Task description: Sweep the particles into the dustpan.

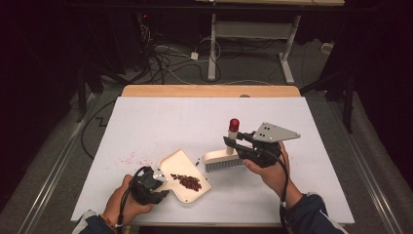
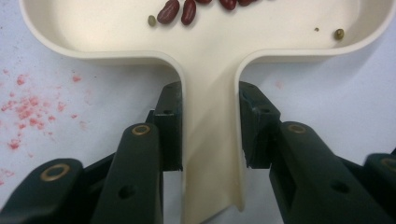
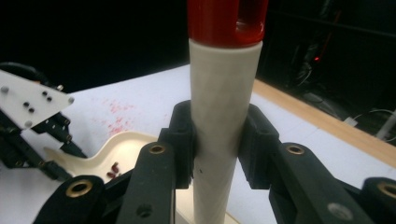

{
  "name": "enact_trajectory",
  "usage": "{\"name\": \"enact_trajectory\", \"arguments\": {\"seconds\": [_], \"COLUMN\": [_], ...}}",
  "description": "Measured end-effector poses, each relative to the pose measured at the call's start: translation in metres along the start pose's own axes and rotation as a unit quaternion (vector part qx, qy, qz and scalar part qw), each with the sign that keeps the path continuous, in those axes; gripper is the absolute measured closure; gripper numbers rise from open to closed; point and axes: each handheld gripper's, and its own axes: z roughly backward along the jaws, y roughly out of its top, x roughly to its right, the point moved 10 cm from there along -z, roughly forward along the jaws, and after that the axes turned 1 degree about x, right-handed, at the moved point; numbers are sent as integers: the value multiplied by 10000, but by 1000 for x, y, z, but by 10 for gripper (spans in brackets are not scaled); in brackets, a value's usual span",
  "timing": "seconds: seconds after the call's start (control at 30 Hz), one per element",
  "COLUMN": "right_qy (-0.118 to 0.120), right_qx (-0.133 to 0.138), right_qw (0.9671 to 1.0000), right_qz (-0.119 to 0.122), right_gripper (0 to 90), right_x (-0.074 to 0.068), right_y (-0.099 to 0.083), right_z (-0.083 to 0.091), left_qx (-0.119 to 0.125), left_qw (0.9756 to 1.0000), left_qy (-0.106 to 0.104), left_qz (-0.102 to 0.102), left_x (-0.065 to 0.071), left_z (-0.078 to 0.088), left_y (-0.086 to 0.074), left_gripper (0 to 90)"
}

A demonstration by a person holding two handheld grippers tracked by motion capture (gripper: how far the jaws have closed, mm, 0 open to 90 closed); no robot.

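A cream dustpan (image 1: 181,176) lies on the white table cover, with a pile of dark red beans (image 1: 187,181) inside. My left gripper (image 1: 155,187) is shut on the dustpan's handle (image 2: 211,154), and beans (image 2: 177,11) show at the pan's mouth. A small brush (image 1: 223,160) with grey bristles stands to the right of the pan, bristles down on the cover. Its cream handle (image 3: 224,116) has a red tip (image 1: 234,124). My right gripper (image 1: 233,143) is shut on that handle. The dustpan (image 3: 123,151) also appears low at left in the right gripper view.
Red dust stains (image 1: 130,157) mark the white cover (image 1: 311,146) left of the pan. A few loose beans (image 1: 197,161) lie between pan and brush. The wooden table edge (image 1: 209,90) runs along the back, with cables and desk legs (image 1: 212,48) on the floor beyond.
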Motion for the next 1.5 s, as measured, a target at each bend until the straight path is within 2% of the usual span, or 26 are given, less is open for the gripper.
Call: {"name": "enact_trajectory", "arguments": {"seconds": [0.07,0.13,0.23,0.33,0.43,0.5,0.6,0.77,0.87,0.9,0.93,0.97,1.03,1.07,1.1,1.17,1.3,1.4,1.5], "right_qy": [-168,-450,-962,-1347,-1576,-1543,-1465,-1099,-898,-848,-691,-691,-525,-486,-527,-590,-683,-712,-769], "right_qx": [122,267,483,540,518,383,380,329,199,216,240,240,275,294,356,482,543,432,160], "right_qw": [9998,9984,9936,9893,9861,9872,9885,9933,9956,9960,9973,9973,9982,9984,9980,9971,9962,9965,9969], "right_qz": [-76,-200,-356,-135,-126,-100,-34,114,195,194,33,33,-51,-18,63,69,10,50,100], "right_gripper": [701,701,702,701,702,702,702,701,701,701,702,702,702,702,702,702,702,701,702], "right_x": [7,16,29,33,35,30,16,-26,-50,-56,-66,-66,-74,-76,-77,-74,-60,-46,-29], "right_y": [3,6,10,8,0,-7,-9,-10,-9,-8,-4,-4,1,3,6,12,16,11,-4], "right_z": [3,4,-3,-22,-42,-54,-59,-61,-60,-59,-55,-55,-53,-52,-51,-46,-34,-21,-5], "left_qx": [-15,-28,-58,-68,-62,-33,-21,-16,-22,-22,-24,-25,-25,-29,-32,-37,-57,-106,-142], "left_qw": [10000,10000,10000,9999,9999,9999,9998,9998,9998,9997,9997,9997,9997,9997,9998,9998,9998,9999,9999], "left_qy": [9,6,-11,-42,-74,-87,-116,-141,-120,-124,-127,-118,-119,-116,-109,-111,-98,-82,-97], "left_qz": [-13,-10,18,71,111,127,148,171,178,192,196,197,200,191,186,183,148,55,6], "left_x": [0,0,0,0,0,0,0,0,0,0,0,0,0,0,0,0,0,2,4], "left_z": [0,0,0,0,0,-1,-1,-1,-1,-1,-1,-1,-1,-1,-1,-1,0,1,2], "left_y": [0,0,1,1,1,1,1,1,1,1,2,2,2,2,2,2,2,1,0], "left_gripper": [636,636,636,636,636,636,636,636,636,636,636,636,636,636,636,636,636,636,636]}}
